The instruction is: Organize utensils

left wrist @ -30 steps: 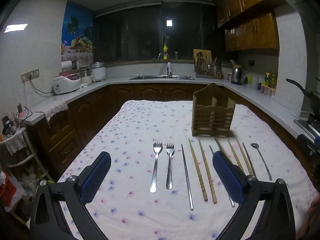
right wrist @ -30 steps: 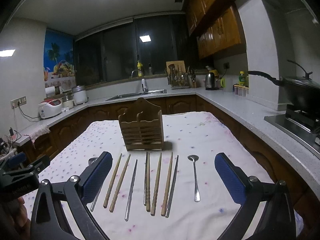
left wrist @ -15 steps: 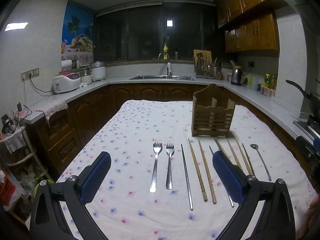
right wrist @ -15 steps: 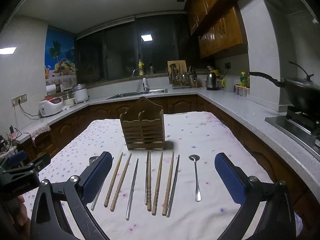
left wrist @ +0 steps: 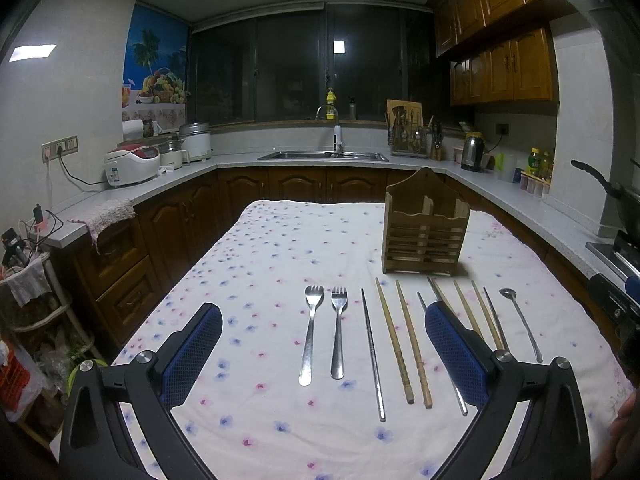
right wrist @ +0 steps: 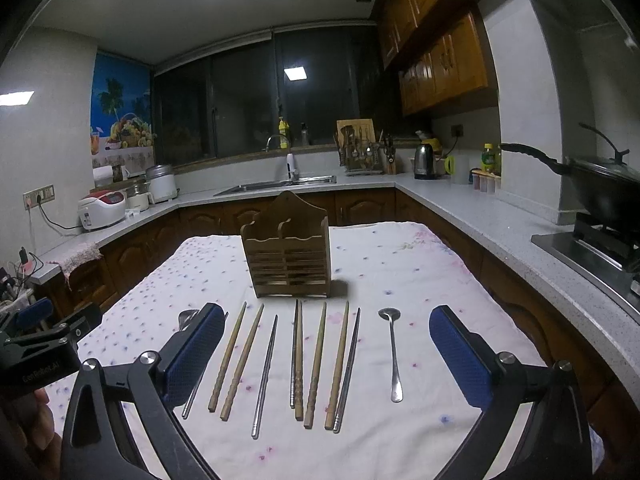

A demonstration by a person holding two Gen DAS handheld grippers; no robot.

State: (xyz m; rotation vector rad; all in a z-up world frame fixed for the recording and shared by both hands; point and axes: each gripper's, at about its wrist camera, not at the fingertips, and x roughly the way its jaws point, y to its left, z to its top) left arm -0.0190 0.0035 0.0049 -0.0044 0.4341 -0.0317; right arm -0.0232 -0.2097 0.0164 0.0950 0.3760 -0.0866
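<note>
A row of utensils lies on the flowered tablecloth. In the left wrist view two forks sit side by side, then a metal chopstick, wooden chopsticks and a small spoon at the right. The wooden utensil holder stands upright behind them. My left gripper is open above the near edge, level with the forks. My right gripper is open too, framing several chopsticks and the spoon, with the holder straight ahead.
Counters wrap around the table: a sink at the back, a rice cooker on the left, a wok on the stove at the right. The left gripper body shows at the left edge of the right wrist view.
Both views have shifted only slightly; the utensils and holder have not moved, and both grippers stay open.
</note>
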